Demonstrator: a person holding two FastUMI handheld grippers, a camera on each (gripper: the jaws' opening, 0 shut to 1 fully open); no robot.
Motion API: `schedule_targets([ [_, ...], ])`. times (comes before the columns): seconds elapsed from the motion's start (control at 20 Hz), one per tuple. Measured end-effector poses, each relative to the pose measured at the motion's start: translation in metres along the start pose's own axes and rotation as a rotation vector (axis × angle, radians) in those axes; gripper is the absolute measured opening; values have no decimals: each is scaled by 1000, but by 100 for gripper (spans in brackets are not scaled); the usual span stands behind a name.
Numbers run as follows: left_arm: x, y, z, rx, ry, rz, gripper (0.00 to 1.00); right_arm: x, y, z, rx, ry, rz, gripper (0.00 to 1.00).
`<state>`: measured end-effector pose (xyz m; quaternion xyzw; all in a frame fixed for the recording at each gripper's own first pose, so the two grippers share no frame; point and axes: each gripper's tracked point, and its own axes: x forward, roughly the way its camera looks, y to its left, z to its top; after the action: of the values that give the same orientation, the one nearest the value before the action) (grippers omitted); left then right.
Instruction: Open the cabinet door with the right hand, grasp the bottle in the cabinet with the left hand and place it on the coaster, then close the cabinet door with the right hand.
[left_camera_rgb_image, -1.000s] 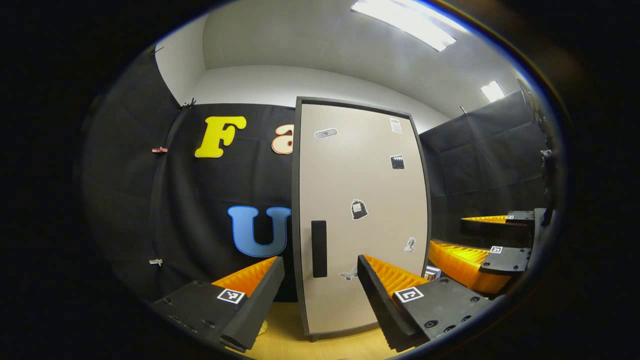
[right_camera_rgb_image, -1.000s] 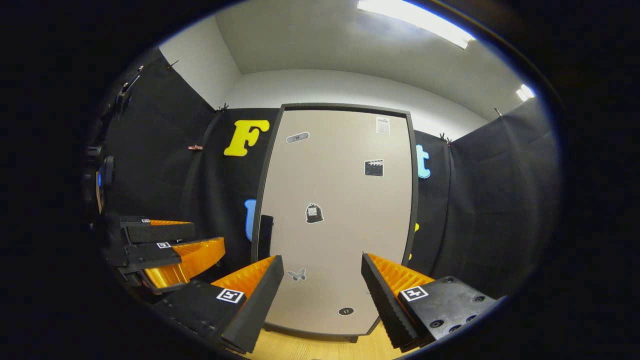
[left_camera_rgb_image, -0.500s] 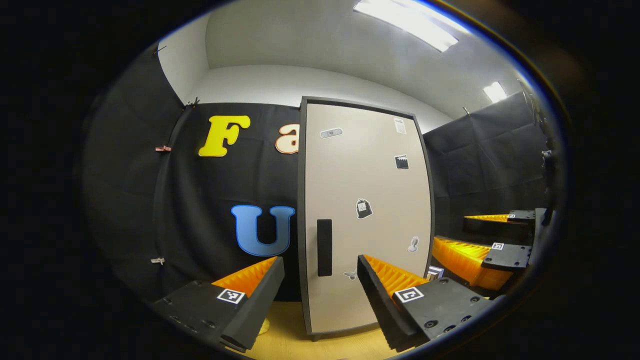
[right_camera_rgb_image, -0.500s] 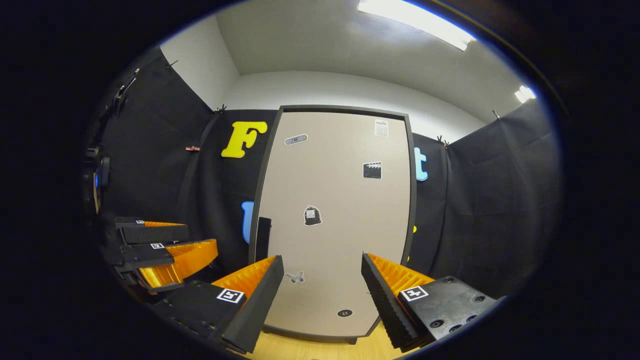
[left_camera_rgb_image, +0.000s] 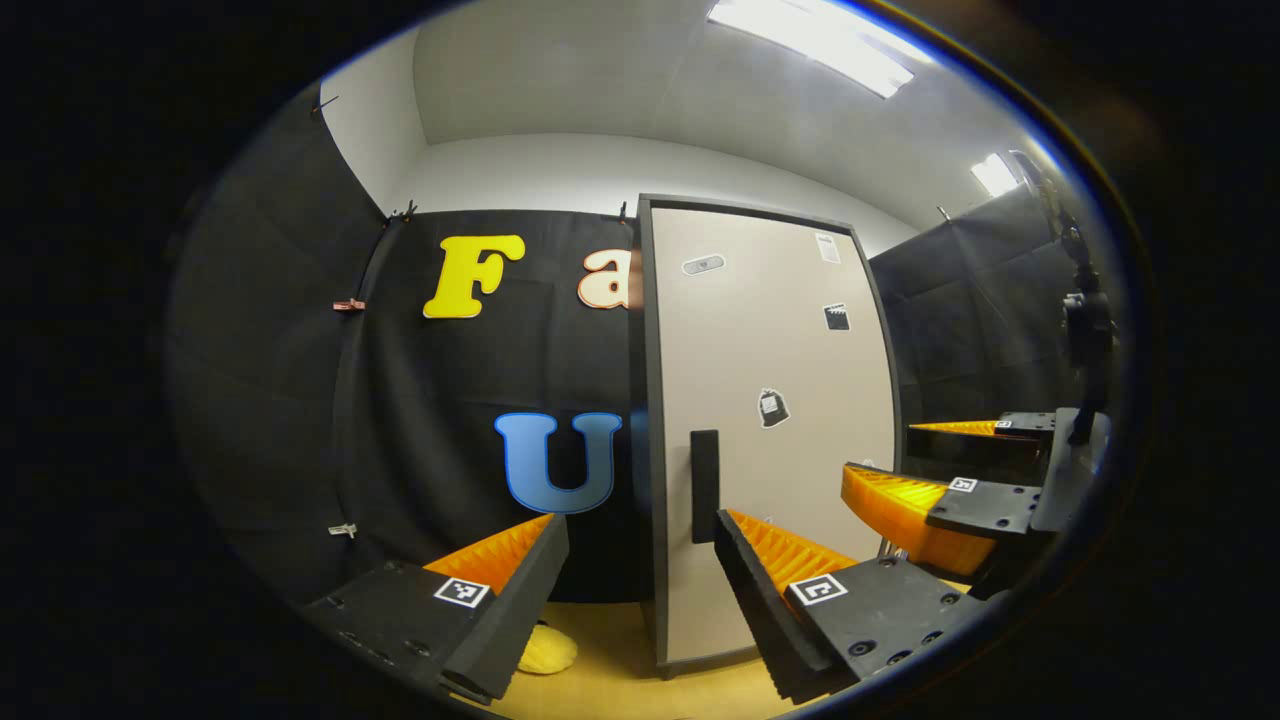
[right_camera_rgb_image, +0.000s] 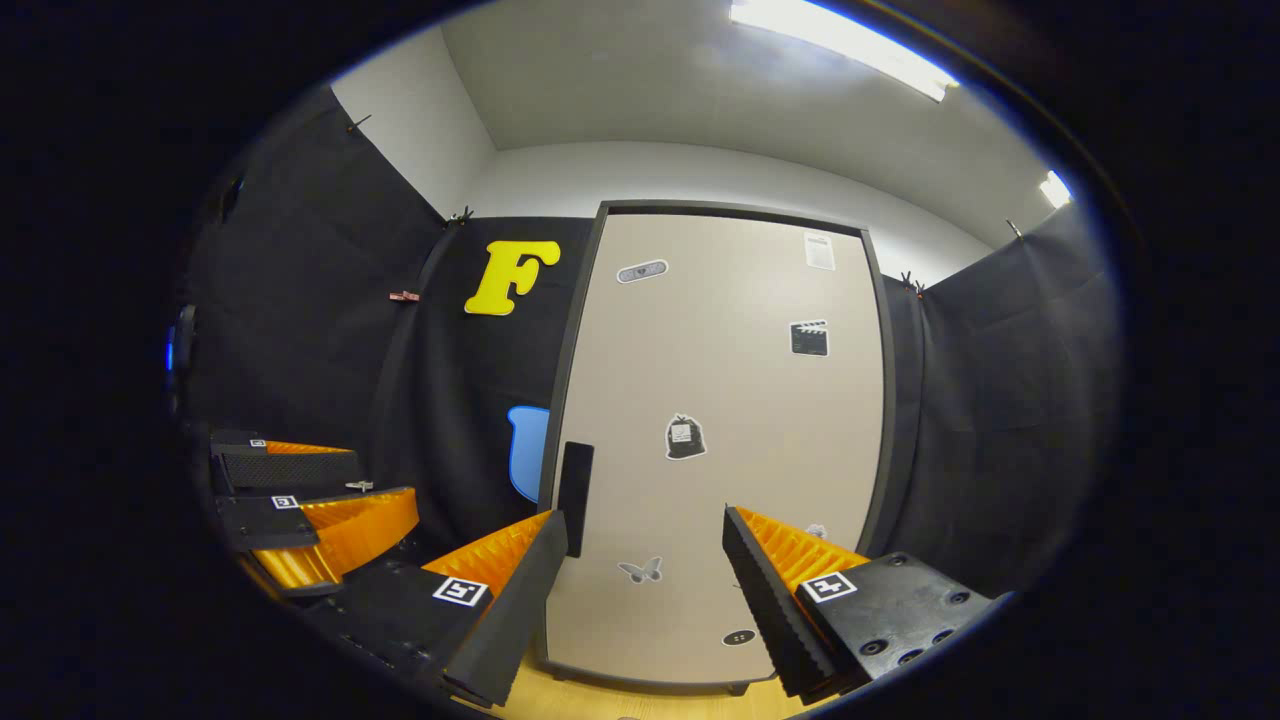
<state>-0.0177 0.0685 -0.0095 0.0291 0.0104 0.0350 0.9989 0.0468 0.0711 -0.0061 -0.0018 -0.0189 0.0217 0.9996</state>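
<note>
Your right tool (right_camera_rgb_image: 640, 590) points at the cabinet door (right_camera_rgb_image: 720, 440), its two fingers spread wide with nothing between them. The door is closed, pale with a dark frame, and stands upright on the wooden table (right_camera_rgb_image: 640, 700). Its dark vertical handle (right_camera_rgb_image: 575, 485) sits at the door's left edge, just above your left-hand finger (right_camera_rgb_image: 500, 610). Small stickers dot the door face, among them a butterfly (right_camera_rgb_image: 640, 571) low down between the fingers. Your left tool (right_camera_rgb_image: 310, 495) shows off to the left, fingers apart, well clear of the door.
</note>
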Motion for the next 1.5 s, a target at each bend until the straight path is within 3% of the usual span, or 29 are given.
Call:
schedule_targets([
  [0.15,4,27,-5,7,7,13,93,25,29,-9,58,19,44,97],
  [0.65,19,89,-35,-32,46,32,93,121,57,-60,72,82,-32,98],
  [1.15,35,112,-61,-96,67,38,93,151,43,-84,57,112,-151,80],
  [1.2,37,114,-62,-96,70,40,93,155,47,-85,63,104,-144,73],
  [1.3,38,116,-67,-92,73,46,93,154,52,-87,72,113,-137,45],
  [1.5,37,119,-68,-78,76,45,93,155,52,-87,63,107,-147,32],
])
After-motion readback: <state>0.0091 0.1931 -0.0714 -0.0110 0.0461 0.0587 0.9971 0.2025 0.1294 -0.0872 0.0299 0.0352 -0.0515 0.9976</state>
